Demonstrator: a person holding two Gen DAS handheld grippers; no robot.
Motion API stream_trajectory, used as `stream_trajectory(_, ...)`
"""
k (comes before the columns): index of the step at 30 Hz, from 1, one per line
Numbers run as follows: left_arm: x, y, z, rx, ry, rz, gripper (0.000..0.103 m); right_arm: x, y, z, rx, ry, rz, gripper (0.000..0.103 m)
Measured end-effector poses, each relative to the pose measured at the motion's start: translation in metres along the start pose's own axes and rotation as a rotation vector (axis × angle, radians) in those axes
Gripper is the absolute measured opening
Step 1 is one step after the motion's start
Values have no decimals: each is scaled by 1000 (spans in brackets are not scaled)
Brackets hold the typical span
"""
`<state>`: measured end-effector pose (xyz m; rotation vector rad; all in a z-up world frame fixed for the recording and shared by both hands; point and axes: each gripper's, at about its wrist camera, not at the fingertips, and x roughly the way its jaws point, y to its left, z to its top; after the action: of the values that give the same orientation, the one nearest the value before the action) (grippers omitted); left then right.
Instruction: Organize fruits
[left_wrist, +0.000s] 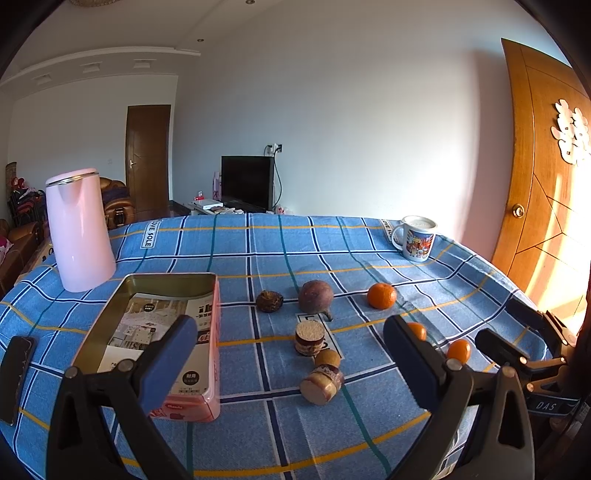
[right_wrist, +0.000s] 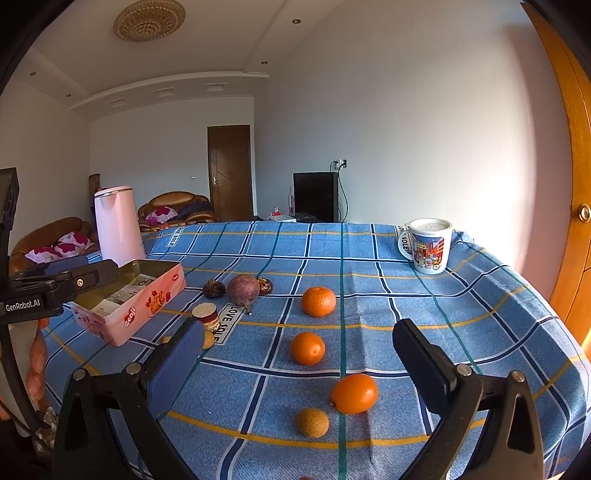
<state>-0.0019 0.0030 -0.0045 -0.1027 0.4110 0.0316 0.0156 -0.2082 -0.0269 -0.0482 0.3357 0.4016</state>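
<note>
Fruits lie on a blue checked tablecloth (left_wrist: 280, 424). In the left wrist view a purple passion fruit (left_wrist: 316, 296), a dark shrivelled fruit (left_wrist: 269, 301), an orange (left_wrist: 381, 295), two small snack cups (left_wrist: 309, 338) and a longan (left_wrist: 327, 358) lie ahead of my open left gripper (left_wrist: 290, 354). An open pink tin (left_wrist: 166, 343) lies at the left, partly behind my left finger. In the right wrist view three oranges (right_wrist: 318, 301) (right_wrist: 307, 348) (right_wrist: 354, 393) and a tan longan (right_wrist: 312, 422) lie between the fingers of my open, empty right gripper (right_wrist: 299, 354).
A pink kettle (left_wrist: 79, 229) stands at the back left and a printed mug (left_wrist: 417, 238) at the back right. A black phone (left_wrist: 14, 376) lies at the left edge. A wooden door (left_wrist: 543, 184) is right of the table. The right gripper (left_wrist: 524, 347) shows at the right.
</note>
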Motion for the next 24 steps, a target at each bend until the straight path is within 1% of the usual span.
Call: stream_trajectory(24,0,1,-2,-4,5,2,103,4,4,-5,-2,16,12,102)
